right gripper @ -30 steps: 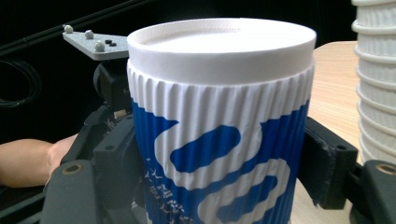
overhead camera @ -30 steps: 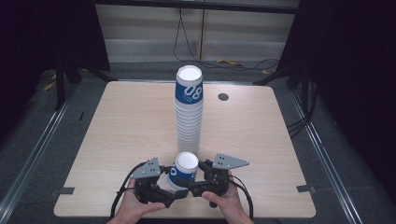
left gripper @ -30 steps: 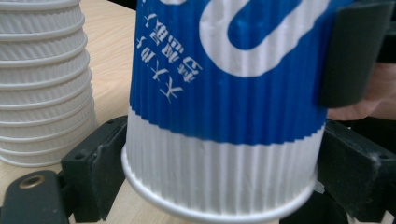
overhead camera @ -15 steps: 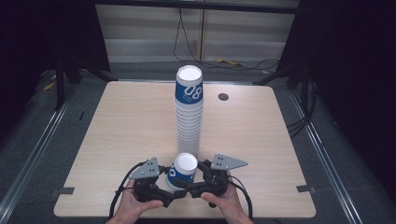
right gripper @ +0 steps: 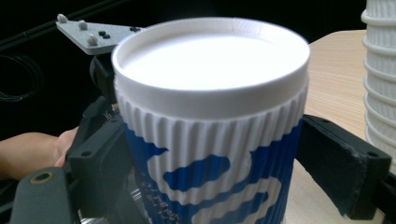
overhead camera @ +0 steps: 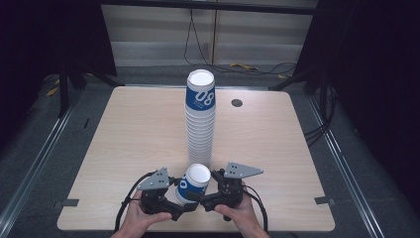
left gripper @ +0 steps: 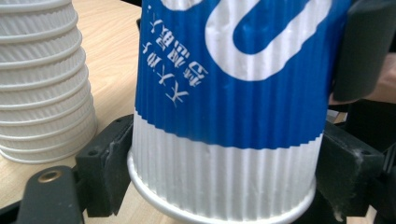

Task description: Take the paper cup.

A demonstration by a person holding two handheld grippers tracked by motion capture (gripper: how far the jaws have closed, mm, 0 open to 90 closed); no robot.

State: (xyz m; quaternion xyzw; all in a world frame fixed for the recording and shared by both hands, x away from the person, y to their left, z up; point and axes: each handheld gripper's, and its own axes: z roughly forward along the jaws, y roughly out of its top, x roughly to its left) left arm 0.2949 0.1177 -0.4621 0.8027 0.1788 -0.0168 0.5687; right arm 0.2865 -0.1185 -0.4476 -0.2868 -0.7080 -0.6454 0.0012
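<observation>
High view: both tools meet at the near edge of the bench (overhead camera: 124,129). The left tool (overhead camera: 174,201) and right tool (overhead camera: 208,191) flank one cup (overhead camera: 194,182), which sits tilted between them, mouth up and leaning toward the stack (overhead camera: 200,119). The stack stands just beyond the tools, upright, tall, its top cup blue-printed. A small dark disc (overhead camera: 236,103) lies far past the right tool, near the bench's far edge.

Left tool view: the left tool (left gripper: 219,172) is clamped on the cup (left gripper: 229,107) low down, jaws pressed to the white band near the base. Cup wall is ribbed paper, blue print above, white below, with a rolled bottom rim. The stack (left gripper: 44,79) stands just left of the tool, its nested rims ribbed and white.

Right tool view: the right tool (right gripper: 210,163) is clamped on the same cup (right gripper: 210,140) higher up, jaws under the smooth rolled lip. The interior looks white and empty. The stack (right gripper: 380,70) is at the right edge.

Judgement: the cup appears off the stack and held by both tools; setting it down or re-stacking it remains.
</observation>
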